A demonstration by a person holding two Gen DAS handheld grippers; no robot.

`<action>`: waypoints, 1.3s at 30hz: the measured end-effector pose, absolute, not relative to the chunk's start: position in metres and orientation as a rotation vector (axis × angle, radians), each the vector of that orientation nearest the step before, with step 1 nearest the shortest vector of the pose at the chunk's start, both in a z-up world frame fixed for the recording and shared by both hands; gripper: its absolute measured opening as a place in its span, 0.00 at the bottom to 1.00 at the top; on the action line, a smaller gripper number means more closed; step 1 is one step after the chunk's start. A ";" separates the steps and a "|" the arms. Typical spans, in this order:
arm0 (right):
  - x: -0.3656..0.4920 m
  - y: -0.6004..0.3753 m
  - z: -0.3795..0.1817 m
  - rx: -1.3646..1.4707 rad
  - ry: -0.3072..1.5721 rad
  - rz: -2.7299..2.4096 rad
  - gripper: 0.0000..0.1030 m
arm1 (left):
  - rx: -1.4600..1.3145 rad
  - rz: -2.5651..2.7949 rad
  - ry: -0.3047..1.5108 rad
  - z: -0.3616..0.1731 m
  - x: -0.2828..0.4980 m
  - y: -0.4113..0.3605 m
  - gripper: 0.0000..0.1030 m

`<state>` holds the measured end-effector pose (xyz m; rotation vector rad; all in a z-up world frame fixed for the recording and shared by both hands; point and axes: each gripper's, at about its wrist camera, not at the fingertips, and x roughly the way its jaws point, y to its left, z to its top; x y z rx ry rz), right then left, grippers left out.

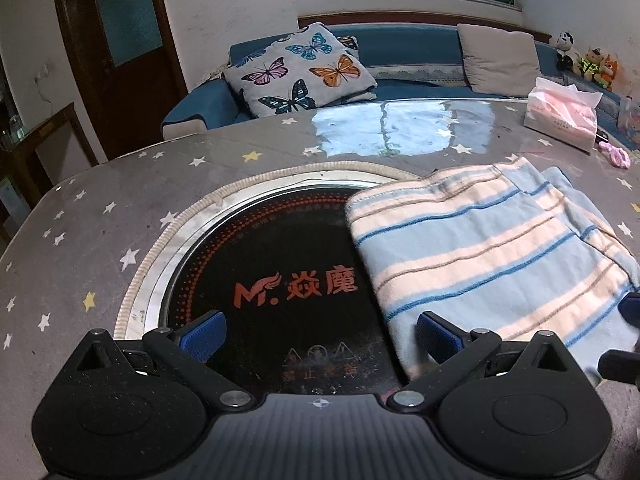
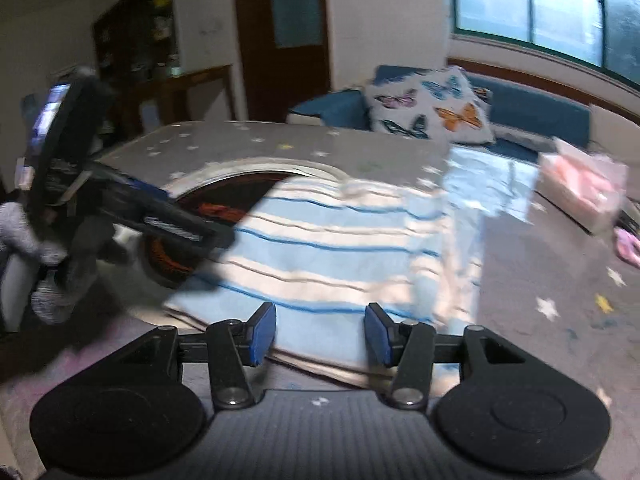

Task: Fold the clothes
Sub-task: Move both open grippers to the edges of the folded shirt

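A folded striped garment point(image 1: 492, 256), light blue and cream with blue lines, lies on the grey star-patterned table point(image 1: 120, 184), partly over a round black cooktop point(image 1: 272, 264). My left gripper point(image 1: 320, 334) is open and empty, low over the cooktop, its right finger at the garment's near left edge. In the blurred right wrist view the garment point(image 2: 328, 248) lies just ahead of my right gripper point(image 2: 320, 338), which is open and empty over its near edge. The left gripper point(image 2: 168, 216) shows at the garment's left side.
A pink tissue box point(image 1: 560, 116) and a small pink object point(image 1: 618, 158) sit at the table's far right. Behind the table is a blue sofa with a butterfly cushion point(image 1: 300, 68) and a beige cushion point(image 1: 500, 60). A dark door point(image 1: 116, 48) stands at left.
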<state>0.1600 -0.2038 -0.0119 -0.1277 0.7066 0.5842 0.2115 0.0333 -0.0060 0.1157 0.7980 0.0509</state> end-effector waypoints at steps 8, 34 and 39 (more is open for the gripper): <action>0.177 -0.225 0.002 -0.023 0.696 0.556 0.49 | 0.071 0.035 0.796 -0.003 0.211 0.032 0.98; 0.258 -0.252 -0.030 0.224 0.794 0.383 0.54 | -0.037 -0.020 0.846 -0.011 0.230 0.029 0.79; 0.260 -0.250 -0.033 0.226 0.786 0.370 0.53 | -0.068 -0.035 0.858 -0.013 0.233 0.030 0.73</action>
